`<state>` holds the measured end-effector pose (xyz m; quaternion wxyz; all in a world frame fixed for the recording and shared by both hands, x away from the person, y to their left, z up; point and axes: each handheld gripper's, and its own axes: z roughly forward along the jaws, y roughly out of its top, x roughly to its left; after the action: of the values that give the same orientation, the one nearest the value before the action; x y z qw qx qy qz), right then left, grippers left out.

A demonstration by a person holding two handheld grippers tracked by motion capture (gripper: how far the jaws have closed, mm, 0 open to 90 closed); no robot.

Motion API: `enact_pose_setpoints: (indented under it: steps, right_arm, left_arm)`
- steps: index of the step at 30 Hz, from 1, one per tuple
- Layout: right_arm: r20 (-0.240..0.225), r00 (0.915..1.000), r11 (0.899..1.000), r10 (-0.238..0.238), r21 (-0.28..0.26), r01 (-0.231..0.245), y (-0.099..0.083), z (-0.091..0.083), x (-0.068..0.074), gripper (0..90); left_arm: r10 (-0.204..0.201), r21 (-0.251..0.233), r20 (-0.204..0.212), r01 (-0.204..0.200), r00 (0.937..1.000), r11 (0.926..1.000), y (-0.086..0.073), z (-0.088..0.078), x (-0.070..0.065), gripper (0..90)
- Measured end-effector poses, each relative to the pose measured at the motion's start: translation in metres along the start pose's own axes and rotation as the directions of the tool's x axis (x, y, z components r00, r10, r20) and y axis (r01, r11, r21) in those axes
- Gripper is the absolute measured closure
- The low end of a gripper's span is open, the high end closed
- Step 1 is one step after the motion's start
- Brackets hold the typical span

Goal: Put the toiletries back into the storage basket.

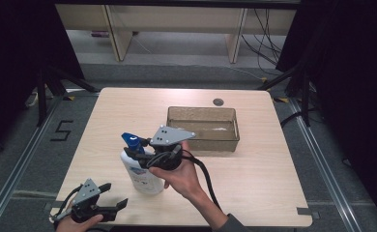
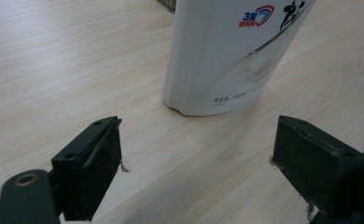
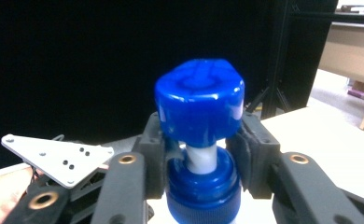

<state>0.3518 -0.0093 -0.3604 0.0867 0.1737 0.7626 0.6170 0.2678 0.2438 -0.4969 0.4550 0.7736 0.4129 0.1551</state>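
White plastic bottle [image 1: 141, 171] is standing upright near the table's [image 1: 254, 164] front edge, its blue pump [image 1: 131, 141] sticking up. Amber bin [image 1: 203, 128] is sitting at about two o'clock from it, well apart, apparently holding nothing. Right gripper [image 1: 140, 150] is reaching in level, its jaws clamping the pump's neck below the blue head [image 3: 199, 105]. Left gripper [image 1: 115, 195] is resting at seven o'clock from the bottle, jaws standing apart, gripping nothing.
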Motion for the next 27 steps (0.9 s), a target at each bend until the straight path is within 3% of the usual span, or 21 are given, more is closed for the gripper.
enact_pose_setpoints:
  steps: [3,7,9,16,17,20,21,22,23,24,25,27]
  right_arm:
    - [0.006,0.9994,0.999,-0.033,-0.014,0.033,0.000,0.001,-0.002,61.0]
    - [0.032,0.9990,0.999,-0.031,-0.027,0.032,0.000,0.002,0.000,62.0]
    - [0.070,0.9963,0.999,-0.050,-0.009,0.051,0.002,0.000,0.005,62.7]
    - [0.072,0.9967,0.999,-0.038,-0.015,0.039,0.002,0.001,0.005,62.8]
    - [0.078,0.9956,0.998,-0.052,-0.016,0.054,0.002,0.001,0.002,62.8]
    - [0.075,0.9969,1.000,-0.023,-0.014,0.024,0.004,0.001,-0.003,62.9]
    - [0.079,0.9960,0.999,-0.041,-0.030,0.043,0.004,0.001,-0.005,62.9]
    - [0.074,0.9972,1.000,-0.012,-0.013,0.013,0.005,0.000,-0.004,62.9]
    - [0.077,0.9969,1.000,-0.017,-0.010,0.018,0.005,0.000,-0.005,62.9]
    - [0.086,0.9950,0.999,-0.050,-0.010,0.051,0.007,-0.001,-0.007,62.9]
    - [0.085,0.9961,1.000,-0.023,-0.003,0.023,0.008,-0.002,-0.006,62.9]
    - [0.100,0.9943,0.999,-0.039,-0.019,0.041,0.011,-0.004,-0.009,63.0]
  left_arm:
    - [-0.001,-0.001,0.000,0.001,1.0000,1.0000,0.000,0.000,0.000,14.9]
    - [0.000,-0.001,0.001,0.000,1.0000,1.0000,0.000,0.000,0.000,14.9]
    - [-0.005,-0.006,0.004,0.005,1.0000,1.0000,0.000,0.000,0.000,14.9]
    - [-0.005,-0.004,0.004,0.005,1.0000,1.0000,0.000,-0.001,0.000,14.9]
    - [-0.004,-0.006,0.002,0.004,1.0000,1.0000,0.001,-0.001,0.000,14.9]
    - [-0.005,-0.008,-0.002,0.005,1.0000,1.0000,0.001,-0.002,0.000,14.9]
    - [-0.003,-0.002,-0.007,0.003,1.0000,1.0000,0.001,-0.003,0.000,14.9]
    - [-0.004,-0.005,-0.003,0.004,1.0000,1.0000,0.001,-0.002,0.001,14.9]
    - [-0.012,-0.013,0.004,0.012,0.9999,0.9998,0.000,-0.001,0.001,14.9]
    - [-0.015,-0.013,0.005,0.015,0.9999,0.9998,0.000,-0.001,0.001,14.9]
    - [-0.013,-0.011,0.004,0.013,0.9999,0.9999,0.000,-0.001,0.001,14.9]
    - [-0.006,-0.008,0.000,0.006,1.0000,1.0000,0.000,-0.001,0.000,14.9]
